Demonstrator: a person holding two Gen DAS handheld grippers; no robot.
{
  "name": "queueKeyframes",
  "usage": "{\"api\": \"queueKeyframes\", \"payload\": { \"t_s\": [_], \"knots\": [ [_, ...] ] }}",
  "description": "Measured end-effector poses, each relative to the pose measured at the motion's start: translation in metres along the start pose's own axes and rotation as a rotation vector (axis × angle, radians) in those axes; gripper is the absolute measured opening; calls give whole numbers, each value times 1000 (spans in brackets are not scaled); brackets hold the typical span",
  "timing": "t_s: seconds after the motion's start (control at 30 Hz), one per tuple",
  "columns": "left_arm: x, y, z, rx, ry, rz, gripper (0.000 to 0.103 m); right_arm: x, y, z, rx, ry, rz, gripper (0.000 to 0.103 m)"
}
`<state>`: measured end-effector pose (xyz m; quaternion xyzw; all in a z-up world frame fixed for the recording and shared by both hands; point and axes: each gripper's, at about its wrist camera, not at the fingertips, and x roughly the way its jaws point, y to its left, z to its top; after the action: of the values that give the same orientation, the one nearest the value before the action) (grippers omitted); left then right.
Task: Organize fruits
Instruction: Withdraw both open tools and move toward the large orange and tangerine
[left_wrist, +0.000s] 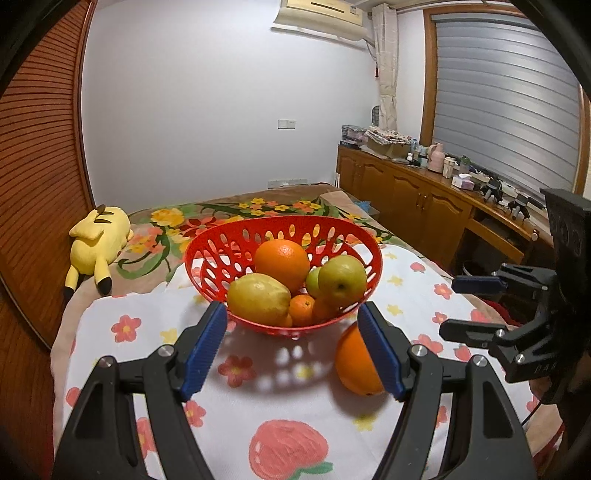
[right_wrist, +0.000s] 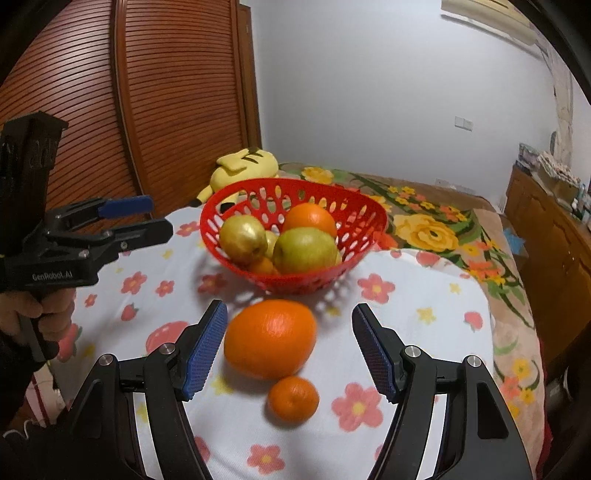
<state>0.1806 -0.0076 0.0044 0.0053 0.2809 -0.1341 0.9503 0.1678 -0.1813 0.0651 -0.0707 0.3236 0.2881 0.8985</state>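
Observation:
A red slotted basket stands on a white flowered cloth and holds an orange, a yellow pear, a green apple and a small mandarin. Outside it on the cloth lie a large orange and a small mandarin. My right gripper is open, its blue pads standing either side of the large orange with gaps. My left gripper is open and empty, just short of the basket's near wall.
A yellow plush toy lies behind the basket on the floral bedspread. Slatted wooden doors run along the left. A wooden cabinet with clutter on top stands to the right. A person's hand holds the left gripper.

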Motion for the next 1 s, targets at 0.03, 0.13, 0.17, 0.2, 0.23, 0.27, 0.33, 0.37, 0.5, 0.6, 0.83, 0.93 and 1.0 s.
{"api": "queueKeyframes", "payload": {
  "t_s": [0.03,0.13,0.17,0.2,0.23,0.27,0.33,0.37,0.5,0.6,0.83,0.93,1.0],
  "knots": [
    [0,0,-1,1,2,-1,73,0,1,-4,4,1,1,72],
    [0,-1,-5,1,6,-4,74,0,3,-13,19,5,4,72],
    [0,-2,-6,-1,8,-5,74,0,3,-17,24,6,6,72],
    [1,-2,-8,-3,12,-6,74,1,2,-21,32,10,10,72],
    [2,-2,-10,-5,17,-7,74,2,2,-24,36,13,11,72],
    [4,-2,-12,-6,21,-8,74,3,2,-26,40,17,10,72],
    [6,-2,-16,-8,30,-9,74,7,2,-32,46,28,8,72],
    [8,-2,-18,-10,34,-10,74,9,2,-34,49,33,8,72],
    [14,-2,-27,-23,54,-20,74,17,1,-43,68,52,7,72],
    [18,-4,-33,-26,67,-25,74,25,1,-47,71,69,2,72],
    [22,-8,-38,-28,78,-35,74,41,-4,-57,87,111,-3,72],
    [23,-9,-40,-31,81,-39,74,47,-4,-62,85,128,-9,72],
    [24,-9,-41,-33,84,-42,74,49,-5,-65,85,137,-8,69]
  ]
}}
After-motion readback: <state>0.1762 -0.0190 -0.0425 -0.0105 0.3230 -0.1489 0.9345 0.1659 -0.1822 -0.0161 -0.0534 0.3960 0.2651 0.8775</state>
